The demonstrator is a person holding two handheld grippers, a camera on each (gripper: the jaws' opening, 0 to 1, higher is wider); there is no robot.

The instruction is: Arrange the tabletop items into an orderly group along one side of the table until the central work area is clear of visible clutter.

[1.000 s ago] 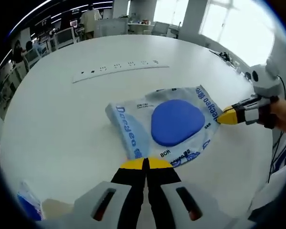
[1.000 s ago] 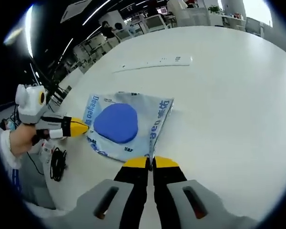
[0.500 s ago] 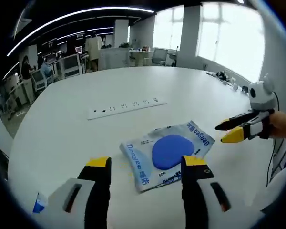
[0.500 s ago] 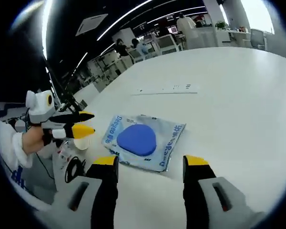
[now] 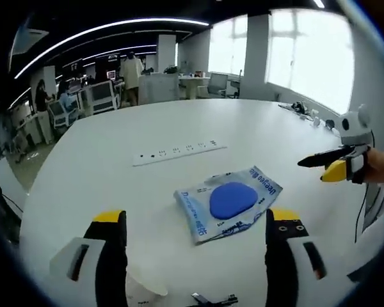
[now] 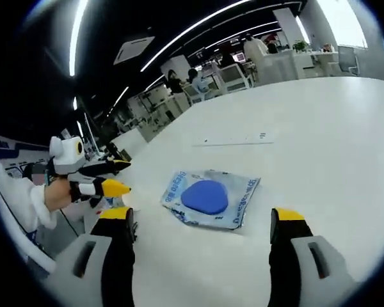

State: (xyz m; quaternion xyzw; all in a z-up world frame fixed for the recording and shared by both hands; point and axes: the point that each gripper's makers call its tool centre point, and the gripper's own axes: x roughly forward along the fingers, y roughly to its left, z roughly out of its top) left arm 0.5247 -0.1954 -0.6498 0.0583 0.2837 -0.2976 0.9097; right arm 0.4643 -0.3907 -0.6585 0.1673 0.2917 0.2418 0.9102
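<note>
A clear plastic packet with blue print and a blue pad inside [image 5: 230, 201] lies flat on the round white table [image 5: 115, 185]; nothing touches it. My left gripper [image 5: 196, 217] is open, held back from the packet's near edge with its jaws wide apart. My right gripper [image 5: 329, 166] comes in from the right, open, a short way off the packet. In the right gripper view the same packet [image 6: 208, 197] lies ahead of my open right gripper [image 6: 201, 215]. My left gripper [image 6: 117, 176], held by a hand, hovers open to the packet's left.
A white power strip [image 5: 179, 152] is set into the table beyond the packet, and the power strip [image 6: 233, 141] recurs in the right gripper view. A white scrap [image 5: 144, 288] and a black object [image 5: 211, 299] lie at the near edge. Desks and people stand far behind.
Both grippers, shut on the packet's edges a second ago, have let go and opened wide. They have pulled back from the packet, which now lies free on the table.
</note>
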